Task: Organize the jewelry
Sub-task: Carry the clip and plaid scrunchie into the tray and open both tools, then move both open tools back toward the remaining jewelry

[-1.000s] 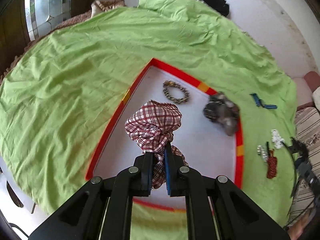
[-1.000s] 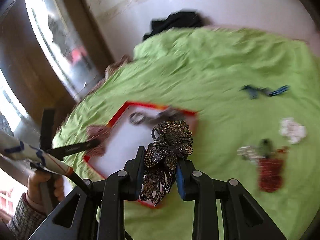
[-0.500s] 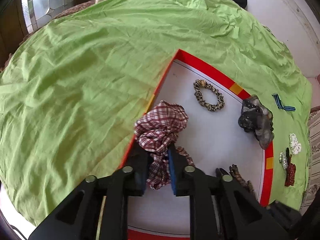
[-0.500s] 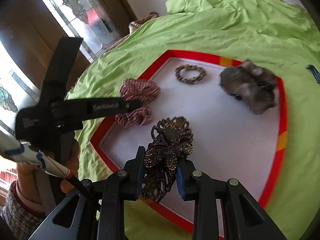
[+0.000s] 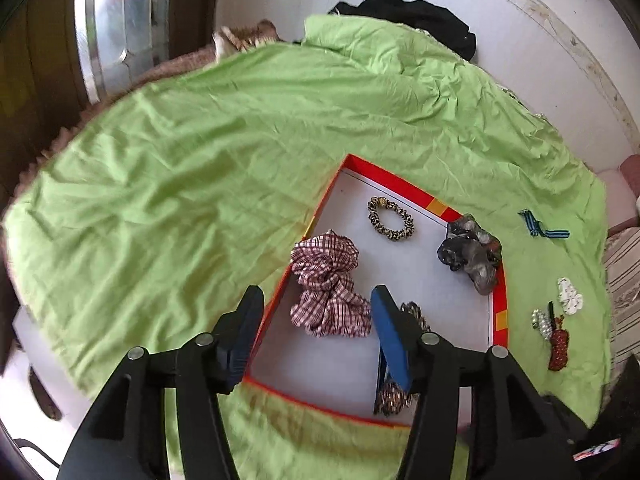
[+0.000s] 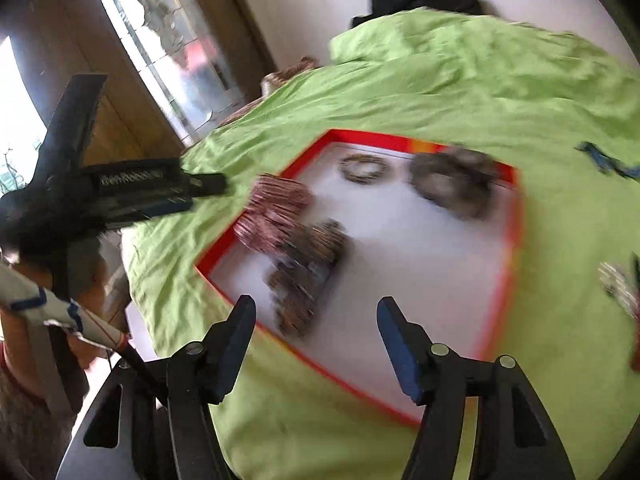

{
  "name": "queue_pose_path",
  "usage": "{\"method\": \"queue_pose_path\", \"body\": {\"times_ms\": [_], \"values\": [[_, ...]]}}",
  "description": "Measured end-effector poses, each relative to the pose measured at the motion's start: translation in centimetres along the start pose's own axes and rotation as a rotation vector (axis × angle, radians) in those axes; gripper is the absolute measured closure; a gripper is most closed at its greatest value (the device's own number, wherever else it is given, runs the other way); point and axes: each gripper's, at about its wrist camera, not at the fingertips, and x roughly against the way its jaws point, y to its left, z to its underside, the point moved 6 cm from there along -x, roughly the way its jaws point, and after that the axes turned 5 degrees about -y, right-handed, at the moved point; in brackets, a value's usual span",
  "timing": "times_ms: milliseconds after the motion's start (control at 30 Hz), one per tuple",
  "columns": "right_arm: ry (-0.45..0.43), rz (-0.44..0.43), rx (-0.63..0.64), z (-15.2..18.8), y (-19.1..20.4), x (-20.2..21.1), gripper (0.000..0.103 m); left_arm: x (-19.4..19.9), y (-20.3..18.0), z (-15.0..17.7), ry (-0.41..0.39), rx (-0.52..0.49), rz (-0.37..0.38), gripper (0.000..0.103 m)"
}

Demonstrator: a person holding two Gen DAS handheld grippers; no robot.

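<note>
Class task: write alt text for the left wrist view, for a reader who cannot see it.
The left gripper, jaws opening and gripping nothing, hovers over a red-rimmed box lid on a green bedsheet. In the lid lie a plaid scrunchie, a beaded bracelet, a grey scrunchie and a jewelled brooch; small ornaments remain on the sheet.
</note>
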Motion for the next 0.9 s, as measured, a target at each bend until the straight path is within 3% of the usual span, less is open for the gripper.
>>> {"method": "queue_pose_path", "body": {"times_ms": [100,333,667,900], "values": [[-0.010,0.073,-0.038,2.6,-3.4,3.3,0.035,1.8,-1.7,0.7,-0.023,-0.021,0.000,0.047],[-0.004,0.208,-0.196,8.5,-11.9,9.1,0.035,4.7,-8.6,4.2,-0.047,-0.059,0.084,0.042],[-0.121,0.282,-0.341,12.1,-19.8,17.1,0.035,3.3,-21.9,10.6,0.087,-0.211,0.201,0.041],[-0.172,0.330,-0.480,14.8,-25.3,20.9,0.035,-0.8,-33.0,14.4,0.206,-0.325,0.311,0.041]]}}
